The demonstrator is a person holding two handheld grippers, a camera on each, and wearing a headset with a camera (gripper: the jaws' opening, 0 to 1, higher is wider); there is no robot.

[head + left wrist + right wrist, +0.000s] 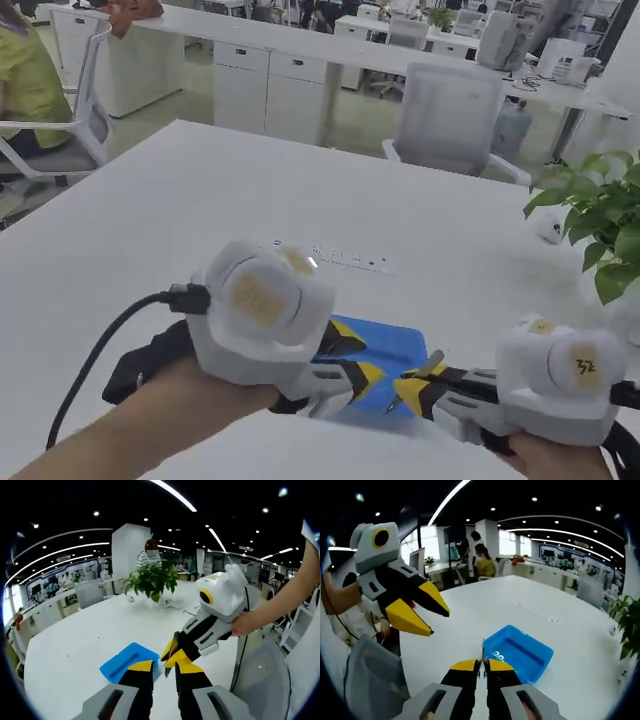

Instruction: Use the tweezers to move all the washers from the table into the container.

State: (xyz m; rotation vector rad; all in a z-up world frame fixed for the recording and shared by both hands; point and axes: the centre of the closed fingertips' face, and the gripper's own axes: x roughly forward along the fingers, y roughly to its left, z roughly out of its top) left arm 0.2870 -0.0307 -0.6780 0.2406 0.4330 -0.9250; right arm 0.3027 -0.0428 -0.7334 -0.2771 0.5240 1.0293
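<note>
A shallow blue container (pixel 395 345) lies on the white table (pixel 180 210), under the tips of both grippers. My right gripper (pixel 402 386) comes in from the right and is shut on thin metal tweezers (pixel 432 362), whose tip points down over the container's near edge. In the right gripper view the tweezers (pixel 483 650) rise from between that gripper's (pixel 483 664) closed jaws, above the container (pixel 525 655), where a few small pale washers (pixel 498 656) lie. My left gripper (pixel 372 358) hovers opposite, open and holding nothing, and it appears again with spread jaws (pixel 439 622).
A potted plant (pixel 600 220) stands at the table's right edge. A recessed socket strip (pixel 345 258) sits just beyond the container. A black cable (pixel 100 340) trails from the left gripper. A grey chair (pixel 445 110) stands behind the table, with desks and people farther back.
</note>
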